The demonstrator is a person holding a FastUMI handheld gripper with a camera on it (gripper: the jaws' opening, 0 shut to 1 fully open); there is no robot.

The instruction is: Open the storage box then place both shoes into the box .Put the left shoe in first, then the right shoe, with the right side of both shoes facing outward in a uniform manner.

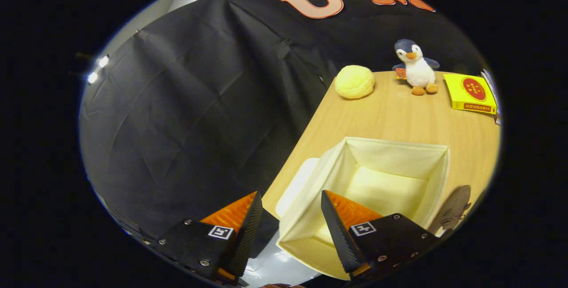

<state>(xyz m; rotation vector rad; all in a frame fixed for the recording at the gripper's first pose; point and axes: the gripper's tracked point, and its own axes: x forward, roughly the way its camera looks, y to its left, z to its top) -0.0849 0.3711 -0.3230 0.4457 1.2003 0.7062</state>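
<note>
Jaws parted, nothing between them; gripper (288, 199) hovering above the near corner of the storage box (437, 181), one finger over the box's inside, the other out past its wall toward the black cloth. Box open already, cream fabric walls standing, pale floor bare, so no shoe inside yet. Lid (298, 181) lying just beside the box's wall, touching or nearly so, apparently set there to keep the opening free. Box resting on a wooden table (390, 115) close to its edge, probably for easy reach. A brown, rounded shape (455, 210) just beyond the box's far side, perhaps a shoe, too cut off to tell. Further back and well apart: a yellow plush ball (354, 82), a toy penguin (416, 68), a yellow booklet (470, 93). Opening step judged done; left shoe next.
</note>
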